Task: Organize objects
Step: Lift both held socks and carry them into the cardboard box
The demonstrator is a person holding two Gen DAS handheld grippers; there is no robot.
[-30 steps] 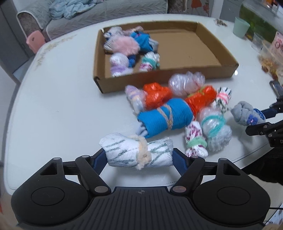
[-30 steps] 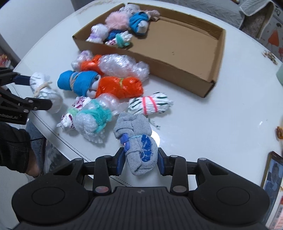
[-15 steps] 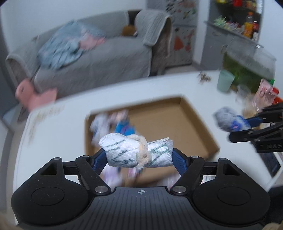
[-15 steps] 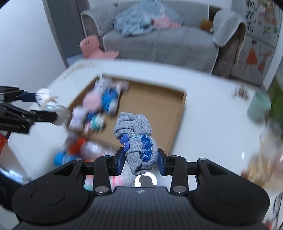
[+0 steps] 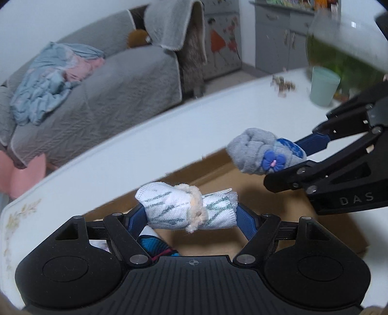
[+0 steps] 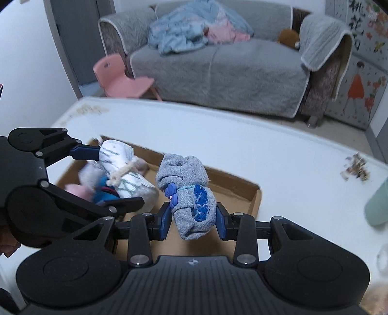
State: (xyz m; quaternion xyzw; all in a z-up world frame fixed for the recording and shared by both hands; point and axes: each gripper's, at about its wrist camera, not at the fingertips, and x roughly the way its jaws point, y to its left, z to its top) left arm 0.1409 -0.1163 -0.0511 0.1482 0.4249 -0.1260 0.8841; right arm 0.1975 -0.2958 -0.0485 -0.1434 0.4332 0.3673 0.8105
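The letters "DAS" stand in grey on the black body of the right gripper [image 5: 286, 167], at the right of the left wrist view. Nothing else can be read.

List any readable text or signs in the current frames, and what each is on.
"DAS": on the black body of the right tongs, seen from the left wrist view; the lettering runs on out of frame.
Large dark characters on the wall decor beside the sofa: too blurred to read.
Small compass-like emblem on each camera housing: a sign, no letters.
Nothing else legible.
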